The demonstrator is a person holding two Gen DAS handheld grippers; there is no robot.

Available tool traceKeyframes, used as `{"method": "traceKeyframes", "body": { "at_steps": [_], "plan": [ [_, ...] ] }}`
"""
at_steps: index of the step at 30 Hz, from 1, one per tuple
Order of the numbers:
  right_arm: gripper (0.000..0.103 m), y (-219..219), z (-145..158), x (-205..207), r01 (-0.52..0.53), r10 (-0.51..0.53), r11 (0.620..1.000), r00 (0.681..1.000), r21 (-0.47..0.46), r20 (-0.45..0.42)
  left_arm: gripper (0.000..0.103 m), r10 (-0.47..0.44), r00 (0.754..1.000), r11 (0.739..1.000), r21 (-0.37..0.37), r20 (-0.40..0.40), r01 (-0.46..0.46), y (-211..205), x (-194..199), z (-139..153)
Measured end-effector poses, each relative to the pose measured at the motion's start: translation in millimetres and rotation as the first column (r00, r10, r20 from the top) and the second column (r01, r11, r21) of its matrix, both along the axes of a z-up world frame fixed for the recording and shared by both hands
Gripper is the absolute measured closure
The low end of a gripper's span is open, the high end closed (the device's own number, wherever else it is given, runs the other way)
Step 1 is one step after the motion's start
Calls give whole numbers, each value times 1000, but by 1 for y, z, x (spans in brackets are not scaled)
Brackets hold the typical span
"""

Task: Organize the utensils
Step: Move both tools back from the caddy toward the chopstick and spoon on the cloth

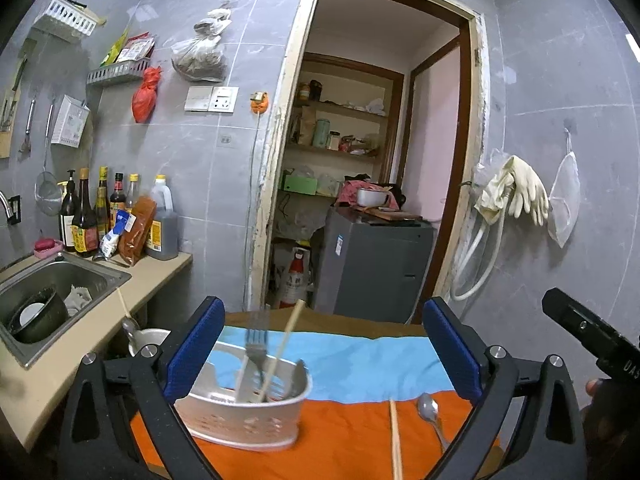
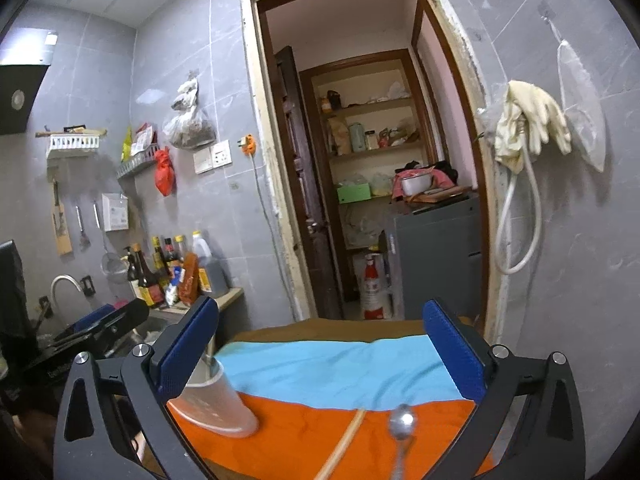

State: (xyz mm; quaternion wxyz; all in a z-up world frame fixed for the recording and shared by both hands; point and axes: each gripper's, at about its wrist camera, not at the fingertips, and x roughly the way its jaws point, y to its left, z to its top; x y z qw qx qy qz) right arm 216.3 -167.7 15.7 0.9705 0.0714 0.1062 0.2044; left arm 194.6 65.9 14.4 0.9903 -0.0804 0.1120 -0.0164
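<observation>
A white utensil holder (image 1: 248,408) stands on the orange and blue cloth (image 1: 352,368); a fork (image 1: 256,350) and chopsticks (image 1: 280,354) stick up in it. My left gripper (image 1: 324,354) is open, its blue pads wide apart, above and behind the holder. On the orange part lie a wooden chopstick (image 1: 396,436) and a metal spoon (image 1: 429,409). In the right wrist view the same chopstick (image 2: 344,440) and spoon (image 2: 401,424) lie low between the jaws of my open right gripper (image 2: 320,354). The holder (image 2: 216,404) shows at its left pad. Nothing is held.
A counter with a steel sink (image 1: 60,300) and sauce bottles (image 1: 116,216) runs along the left. A doorway (image 1: 360,160) opens ahead onto shelves and a grey appliance (image 1: 376,268). Rubber gloves (image 1: 520,192) hang on the right wall. The other gripper's black body (image 1: 588,336) is at the right edge.
</observation>
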Motion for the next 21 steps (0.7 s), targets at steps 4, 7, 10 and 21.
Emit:
{"method": "traceKeyframes", "body": {
  "at_steps": [4, 7, 10, 21],
  "plan": [
    [0, -18, -7, -4, 19, -19, 999, 1000, -28, 5, 6, 14, 1000, 1000, 21, 3, -14, -22, -1, -9],
    [0, -30, -17, -3, 27, -27, 998, 1000, -49, -12, 6, 12, 1000, 999, 31, -27, -11, -35, 4, -19],
    [0, -42, -31, 2, 34, -37, 998, 998, -58, -49, 6, 10, 998, 999, 44, -68, -7, -47, 10, -32],
    [0, -74, -96, 39, 33, -54, 995, 969, -89, -243, 6, -19, 961, 996, 76, -275, 41, -80, 50, -106]
  ]
}}
